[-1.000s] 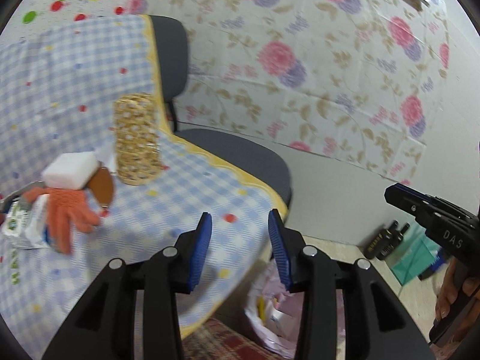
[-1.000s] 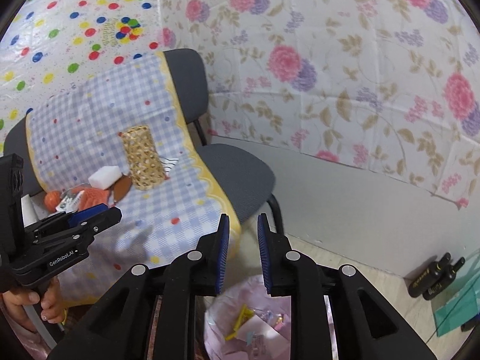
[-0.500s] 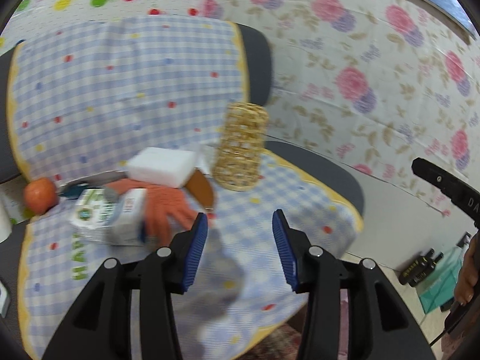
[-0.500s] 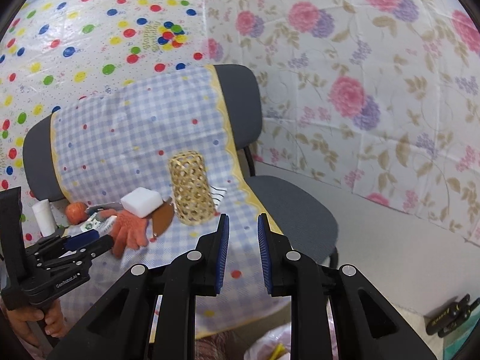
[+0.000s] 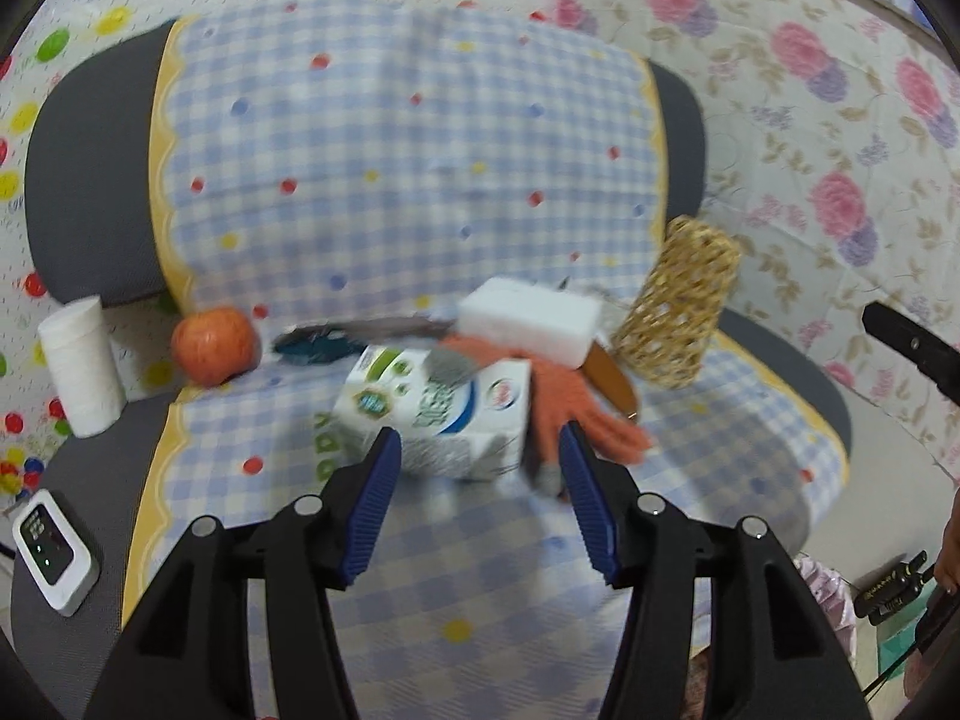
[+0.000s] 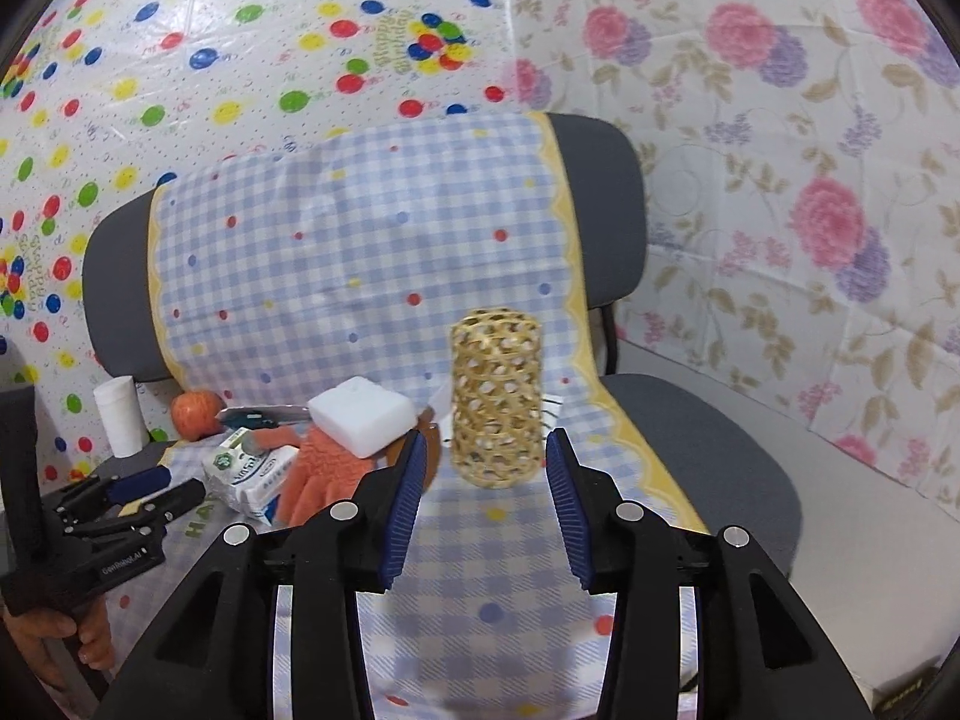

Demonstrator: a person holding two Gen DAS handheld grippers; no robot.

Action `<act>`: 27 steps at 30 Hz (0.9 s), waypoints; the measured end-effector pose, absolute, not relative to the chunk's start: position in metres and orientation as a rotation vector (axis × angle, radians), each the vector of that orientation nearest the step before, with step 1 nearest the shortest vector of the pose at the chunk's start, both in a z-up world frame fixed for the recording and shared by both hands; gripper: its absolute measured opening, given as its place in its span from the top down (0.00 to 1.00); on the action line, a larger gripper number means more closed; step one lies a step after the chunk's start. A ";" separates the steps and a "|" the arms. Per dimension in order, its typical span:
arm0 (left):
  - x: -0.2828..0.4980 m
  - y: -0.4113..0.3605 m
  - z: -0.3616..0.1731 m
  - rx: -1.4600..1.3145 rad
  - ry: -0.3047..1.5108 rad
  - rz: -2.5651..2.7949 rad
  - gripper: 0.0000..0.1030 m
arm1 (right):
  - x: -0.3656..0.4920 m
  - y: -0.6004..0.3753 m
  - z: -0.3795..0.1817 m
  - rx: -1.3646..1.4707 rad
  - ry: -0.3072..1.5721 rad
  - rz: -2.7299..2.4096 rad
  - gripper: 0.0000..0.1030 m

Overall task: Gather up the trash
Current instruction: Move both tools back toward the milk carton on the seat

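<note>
On the chair (image 5: 78, 168), the carton (image 5: 438, 414) lies before the sponge (image 5: 531, 324) (apple (image 5: 213, 345) left, basket (image 5: 678, 312) right).

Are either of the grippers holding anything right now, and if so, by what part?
No. The left gripper and the right gripper are both open and empty, their jaws just opening.

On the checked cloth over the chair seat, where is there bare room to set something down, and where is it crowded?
Bare: the near cloth in front of the gold mesh cylinder. Crowded: the back, where the white block, orange glove, milk carton and apple bunch together.
</note>
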State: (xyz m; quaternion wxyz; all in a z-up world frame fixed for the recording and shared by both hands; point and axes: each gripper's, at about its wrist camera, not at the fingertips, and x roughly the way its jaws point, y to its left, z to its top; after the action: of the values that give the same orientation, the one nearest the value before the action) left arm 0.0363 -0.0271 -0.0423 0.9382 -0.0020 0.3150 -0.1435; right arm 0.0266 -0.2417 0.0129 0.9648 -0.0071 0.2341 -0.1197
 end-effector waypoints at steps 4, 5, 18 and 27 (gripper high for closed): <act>0.051 -0.029 -0.059 -0.010 0.694 -0.288 0.48 | 0.048 -0.236 0.002 -0.003 0.503 -0.206 0.58; 0.054 -0.031 -0.062 -0.007 0.706 -0.288 0.48 | 0.052 -0.235 -0.001 0.000 0.509 -0.197 0.58; 0.084 -0.023 -0.084 -0.008 0.798 -0.180 0.48 | 0.076 -0.230 -0.017 0.001 0.558 -0.162 0.58; 0.093 0.031 -0.085 -0.091 0.789 -0.066 0.48 | 0.091 -0.216 -0.020 -0.017 0.568 -0.137 0.58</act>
State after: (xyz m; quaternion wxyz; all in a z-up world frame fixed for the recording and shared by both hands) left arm 0.0927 0.0311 -0.0851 0.9217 -0.0444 0.3840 -0.0320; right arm 0.0909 -0.2159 -0.0197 0.9576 -0.0085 0.2801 -0.0673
